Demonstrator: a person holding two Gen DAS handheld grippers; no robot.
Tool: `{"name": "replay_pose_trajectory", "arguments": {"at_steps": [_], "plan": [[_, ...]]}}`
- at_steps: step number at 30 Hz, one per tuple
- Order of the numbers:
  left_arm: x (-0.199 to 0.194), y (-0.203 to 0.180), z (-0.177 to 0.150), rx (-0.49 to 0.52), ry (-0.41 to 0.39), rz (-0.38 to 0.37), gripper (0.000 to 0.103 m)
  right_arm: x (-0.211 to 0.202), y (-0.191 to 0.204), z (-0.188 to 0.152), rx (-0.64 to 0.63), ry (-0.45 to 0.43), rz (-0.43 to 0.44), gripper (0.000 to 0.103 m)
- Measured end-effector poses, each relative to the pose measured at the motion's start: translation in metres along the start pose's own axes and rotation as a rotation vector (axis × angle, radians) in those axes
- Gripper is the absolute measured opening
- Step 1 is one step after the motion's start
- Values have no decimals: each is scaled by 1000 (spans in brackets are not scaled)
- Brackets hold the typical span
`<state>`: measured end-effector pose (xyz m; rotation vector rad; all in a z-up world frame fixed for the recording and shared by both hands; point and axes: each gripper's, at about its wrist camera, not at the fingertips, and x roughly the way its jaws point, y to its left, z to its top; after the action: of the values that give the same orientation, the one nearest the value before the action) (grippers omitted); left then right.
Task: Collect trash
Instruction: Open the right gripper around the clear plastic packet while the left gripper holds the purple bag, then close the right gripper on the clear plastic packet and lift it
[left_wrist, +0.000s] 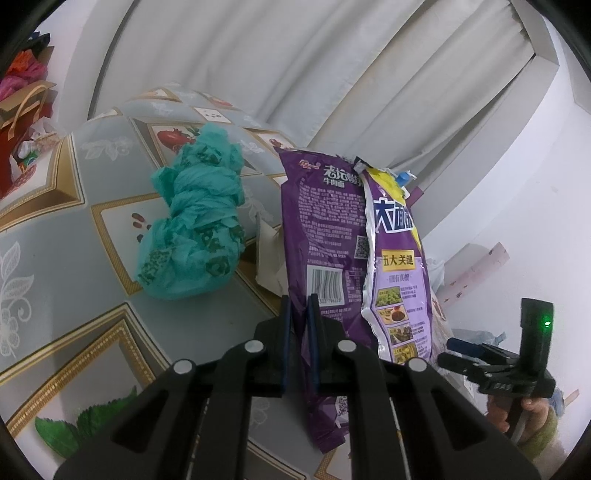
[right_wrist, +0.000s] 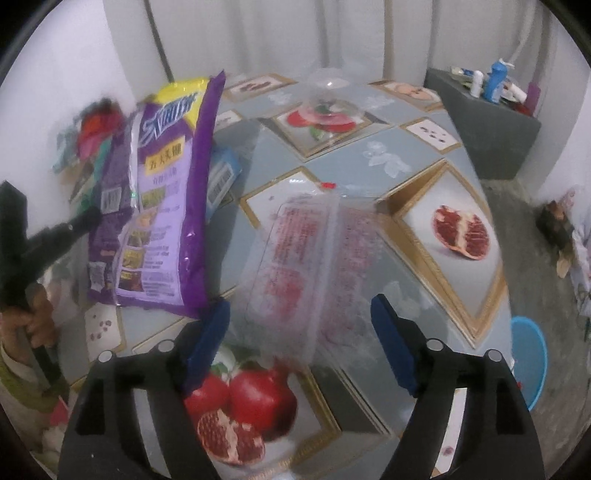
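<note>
My left gripper (left_wrist: 298, 301) is shut on a purple noodle wrapper (left_wrist: 325, 229) and holds it upright above the table; it also shows in the right wrist view (right_wrist: 166, 199). A crumpled teal plastic bag (left_wrist: 194, 218) lies on the table left of it. My right gripper (right_wrist: 301, 317) is open, its blue fingers (right_wrist: 208, 339) on either side of a clear plastic wrapper with red print (right_wrist: 314, 258) that appears blurred. The right gripper also shows in the left wrist view (left_wrist: 461, 350), low at the right.
The table has a pomegranate-print cloth (right_wrist: 461, 229). A clear plastic dome lid (right_wrist: 325, 92) and a blue box (right_wrist: 221, 173) lie farther back. A grey cabinet (right_wrist: 491, 129) with bottles stands at the right. A blue basin (right_wrist: 528, 362) sits on the floor. Gift bags (left_wrist: 22, 122) stand at left.
</note>
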<state>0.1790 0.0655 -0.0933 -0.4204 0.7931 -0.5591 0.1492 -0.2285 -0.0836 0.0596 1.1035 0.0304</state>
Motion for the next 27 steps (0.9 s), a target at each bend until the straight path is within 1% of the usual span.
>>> {"name": "replay_pose_trajectory", "arguments": {"at_steps": [6, 8, 10, 11, 13, 18, 19, 21, 23, 27], "plan": [[0, 0, -1, -2, 1, 1, 8, 1, 5, -8, -36, -8, -30, 75], [0, 0, -1, -2, 2, 3, 8, 1, 5, -8, -46, -11, -53, 70], [0, 0, -2, -3, 2, 4, 8, 0, 4, -9, -38, -16, -67, 60], [0, 0, -2, -3, 4, 6, 8, -2, 2, -10, -31, -17, -69, 58], [1, 0, -2, -4, 9, 11, 8, -3, -2, -10, -16, -21, -78, 49], [4, -3, -2, 6, 33, 23, 10, -4, -5, -10, -7, -32, -91, 39], [5, -4, -2, 8, 37, 29, 11, -4, -5, -10, -9, -34, -92, 37], [6, -4, -1, 0, 53, 33, 17, -4, -6, -11, -7, -40, -95, 35], [7, -4, 0, -12, 67, 25, 30, -5, -6, -11, -5, -44, -95, 34], [8, -7, 3, -21, 87, 22, 34, -5, -6, -11, 1, -48, -98, 31]]}}
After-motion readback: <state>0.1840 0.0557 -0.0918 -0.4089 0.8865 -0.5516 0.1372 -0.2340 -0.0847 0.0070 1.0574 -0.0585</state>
